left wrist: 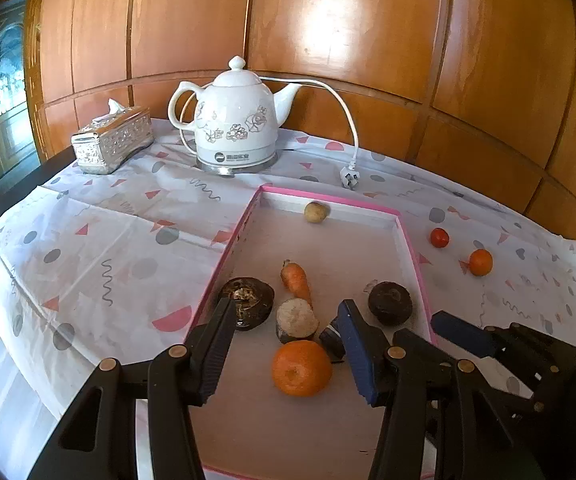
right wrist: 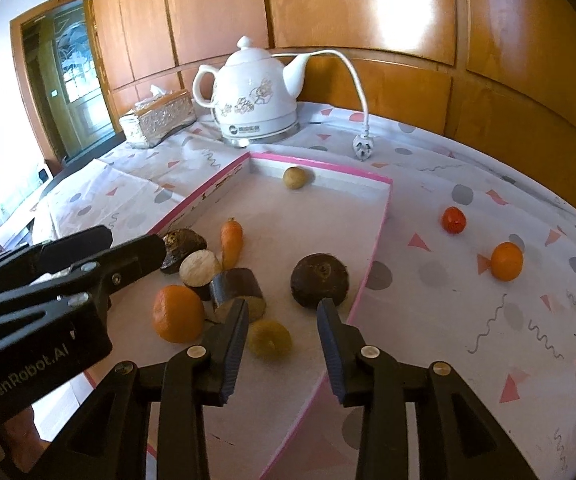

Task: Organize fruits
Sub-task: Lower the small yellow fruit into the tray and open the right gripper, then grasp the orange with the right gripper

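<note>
left hand-held gripper (left wrist: 288, 344) jaws apart, empty, over the near part of the pink-rimmed tray (left wrist: 223, 252); the large orange (left wrist: 302, 368) lies between its fingers. carrot (left wrist: 296, 280) on the tray floor, long axis running front to back, top end pointing away. right hand-held gripper (right wrist: 281, 344) also spread, empty, at the tray's right rim. right of the tray, on the patterned surface (left wrist: 99, 248), a tomato (right wrist: 454, 220) and small orange (right wrist: 507, 261) lie well apart with bare cloth around. kettle (left wrist: 235, 120) against the wood-panelled wall.
</note>
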### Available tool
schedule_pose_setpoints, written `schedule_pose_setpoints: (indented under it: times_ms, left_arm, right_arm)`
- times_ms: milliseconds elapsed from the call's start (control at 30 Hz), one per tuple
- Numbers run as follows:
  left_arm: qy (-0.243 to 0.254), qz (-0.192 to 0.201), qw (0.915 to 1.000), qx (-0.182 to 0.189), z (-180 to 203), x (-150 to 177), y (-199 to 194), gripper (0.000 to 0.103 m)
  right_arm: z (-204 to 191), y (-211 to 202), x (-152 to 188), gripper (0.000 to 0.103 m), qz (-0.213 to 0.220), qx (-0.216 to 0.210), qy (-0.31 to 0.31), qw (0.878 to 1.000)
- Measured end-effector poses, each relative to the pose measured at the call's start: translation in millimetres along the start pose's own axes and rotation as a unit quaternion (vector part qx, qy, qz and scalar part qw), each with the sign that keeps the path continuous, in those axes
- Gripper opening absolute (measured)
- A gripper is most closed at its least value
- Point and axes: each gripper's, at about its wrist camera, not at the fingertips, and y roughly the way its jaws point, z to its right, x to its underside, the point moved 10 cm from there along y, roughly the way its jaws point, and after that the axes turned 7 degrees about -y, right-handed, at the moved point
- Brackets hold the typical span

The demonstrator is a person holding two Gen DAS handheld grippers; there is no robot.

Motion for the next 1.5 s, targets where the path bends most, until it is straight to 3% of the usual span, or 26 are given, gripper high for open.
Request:
schedule_pose_setpoints:
  times_ms: [467, 800, 933, 1500]
  left_arm:
    - [0.039, -0.012, 0.9990, 0.017, 33, 6, 4, 0.054]
    - [0.065, -0.027, 0.9966, 0.042, 64, 12, 13, 0.054]
    - [0.072, -0.027, 0.9958, 0.051, 77, 8, 17, 0.054]
    - [0.080, -0.047, 0.9932, 0.070, 110, 4, 42, 0.054]
  right_arm:
    - [57, -12, 7, 0.036, 0.010, 0.029, 0.067, 0.997]
    - [142, -13, 33, 0.038, -0.004, 0.091, 0.141, 0.986]
    - [176, -6, 40, 0.044, -0.012, 0.115, 0.166, 0.979]
    - [230, 47, 17, 0.047, -0.039, 0.142, 0.163, 0.976]
